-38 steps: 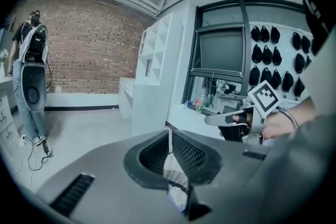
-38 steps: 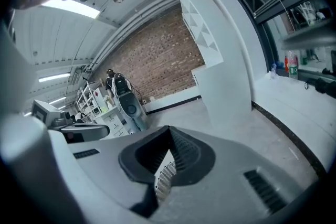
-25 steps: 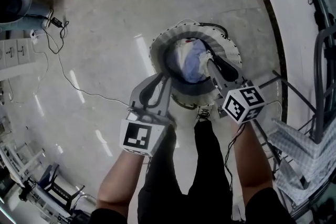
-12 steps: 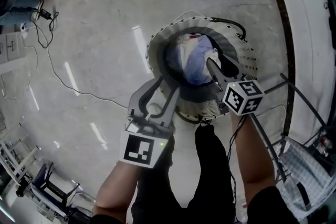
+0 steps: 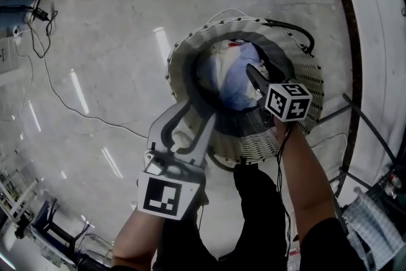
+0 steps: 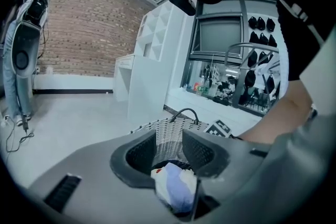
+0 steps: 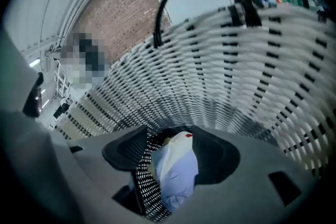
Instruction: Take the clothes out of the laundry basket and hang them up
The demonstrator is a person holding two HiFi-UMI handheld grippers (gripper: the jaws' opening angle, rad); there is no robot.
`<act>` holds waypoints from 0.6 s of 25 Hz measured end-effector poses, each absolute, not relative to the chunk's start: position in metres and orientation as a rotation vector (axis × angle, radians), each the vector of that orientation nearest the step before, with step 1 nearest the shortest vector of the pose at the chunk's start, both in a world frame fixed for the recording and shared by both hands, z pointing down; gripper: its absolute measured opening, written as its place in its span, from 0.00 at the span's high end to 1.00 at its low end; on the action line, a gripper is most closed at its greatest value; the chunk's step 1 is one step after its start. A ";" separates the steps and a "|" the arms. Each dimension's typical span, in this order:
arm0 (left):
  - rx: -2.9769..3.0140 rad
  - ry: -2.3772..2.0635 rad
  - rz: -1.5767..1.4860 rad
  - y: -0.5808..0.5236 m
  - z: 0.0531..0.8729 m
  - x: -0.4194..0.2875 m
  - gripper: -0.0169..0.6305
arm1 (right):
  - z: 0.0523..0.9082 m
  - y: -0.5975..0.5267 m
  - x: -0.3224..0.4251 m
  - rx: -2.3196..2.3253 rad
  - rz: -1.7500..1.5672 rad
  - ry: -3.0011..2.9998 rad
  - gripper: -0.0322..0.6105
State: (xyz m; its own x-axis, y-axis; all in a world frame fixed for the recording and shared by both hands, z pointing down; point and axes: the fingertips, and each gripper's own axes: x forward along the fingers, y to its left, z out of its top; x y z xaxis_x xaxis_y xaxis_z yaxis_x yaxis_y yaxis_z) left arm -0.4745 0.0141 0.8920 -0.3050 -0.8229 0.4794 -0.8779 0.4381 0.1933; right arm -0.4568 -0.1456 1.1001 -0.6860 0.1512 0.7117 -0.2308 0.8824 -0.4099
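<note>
A white woven laundry basket (image 5: 288, 136) with a dark liner and black handle stands on the floor. Bundled pale blue and white clothes (image 5: 229, 76) lie inside it. My right gripper (image 5: 255, 76) reaches down inside the basket just right of the clothes. Its jaws have just been opening and stand open, with the clothes (image 7: 176, 170) showing between them, not pressed. My left gripper (image 5: 195, 116) hangs over the near left rim. Its jaws have also just been opening and are open with nothing gripped. The clothes (image 6: 176, 189) lie below and beyond them.
A thin cable (image 5: 57, 95) trails across the polished floor at the left. A drying rack (image 5: 374, 155) with a checked cloth (image 5: 374, 225) stands at the right. The person's legs (image 5: 254, 219) are just behind the basket. A white shelf unit (image 6: 157, 60) stands further off.
Both grippers have dropped toward the basket, the right one going down inside it beside the clothes. Both pairs of jaws stand wider than before.
</note>
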 end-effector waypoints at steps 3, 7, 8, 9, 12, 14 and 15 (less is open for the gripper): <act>1.440 -2.178 0.163 0.017 0.904 -0.475 0.76 | 1.137 -0.149 -0.455 0.078 0.613 -2.198 0.49; 1.462 -2.189 0.177 0.021 0.916 -0.479 0.76 | 1.182 -0.155 -0.450 0.123 0.620 -2.147 0.49; 1.465 -2.191 0.179 0.022 0.919 -0.480 0.76 | 1.192 -0.157 -0.449 0.134 0.619 -2.139 0.49; 1.470 -2.192 0.185 0.022 0.922 -0.482 0.76 | 1.202 -0.158 -0.448 0.144 0.619 -2.131 0.48; 1.488 -2.200 0.208 0.024 0.929 -0.487 0.76 | 1.229 -0.164 -0.449 0.180 0.632 -2.113 0.47; 1.489 -2.212 0.213 0.024 0.934 -0.492 0.76 | 1.249 -0.171 -0.448 0.207 0.632 -2.095 0.46; 1.489 -2.219 0.213 0.024 0.936 -0.493 0.76 | 1.258 -0.175 -0.448 0.219 0.630 -2.085 0.45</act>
State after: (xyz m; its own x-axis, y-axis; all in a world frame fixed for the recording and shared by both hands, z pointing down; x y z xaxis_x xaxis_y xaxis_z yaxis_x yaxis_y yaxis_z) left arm -0.4934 0.0239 0.9365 -0.3105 -0.8364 0.4517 -0.9070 0.4029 0.1226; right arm -0.4476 -0.1748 1.2578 -0.5633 0.0838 0.8220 -0.3852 0.8534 -0.3511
